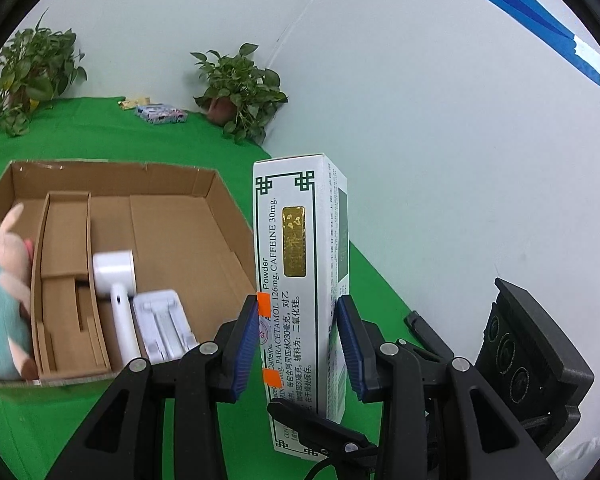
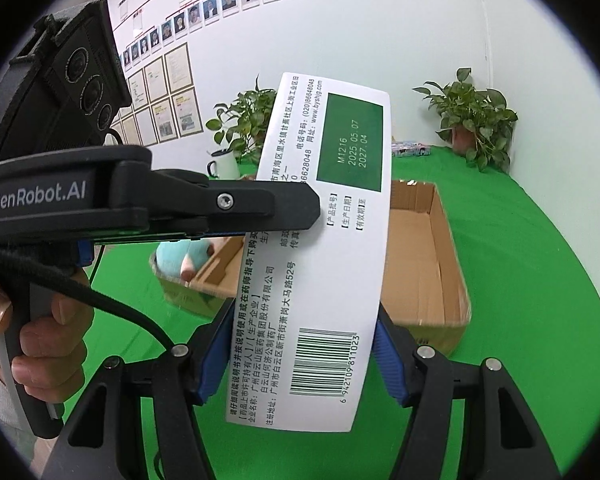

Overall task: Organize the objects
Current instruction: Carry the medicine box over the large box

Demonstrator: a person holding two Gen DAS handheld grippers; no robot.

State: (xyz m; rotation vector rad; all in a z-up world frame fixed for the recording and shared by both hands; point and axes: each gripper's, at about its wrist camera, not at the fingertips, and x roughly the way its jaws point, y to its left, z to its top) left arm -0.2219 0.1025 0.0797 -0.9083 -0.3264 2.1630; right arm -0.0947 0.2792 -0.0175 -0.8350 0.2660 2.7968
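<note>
Medicine box (image 1: pixel 300 280) between both closed jaws

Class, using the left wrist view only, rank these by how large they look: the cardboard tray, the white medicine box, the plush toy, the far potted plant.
1. cardboard tray
2. white medicine box, enlarged by nearness
3. plush toy, partly cropped, so unsure
4. far potted plant

Plush toy (image 1: pixel 2 300): blurred, cut by left frame edge; in right wrist view mostly hidden behind the medicine box (image 2: pixel 324 248) and the left gripper (image 2: pixel 316 216). Cardboard tray (image 2: pixel 432 264): near wall blurred, middle hidden by box. Small packets (image 1: pixel 162 114) at table's far end too small to identify. Box's bottom end hidden behind right gripper's finger (image 1: pixel 320 424).
</note>
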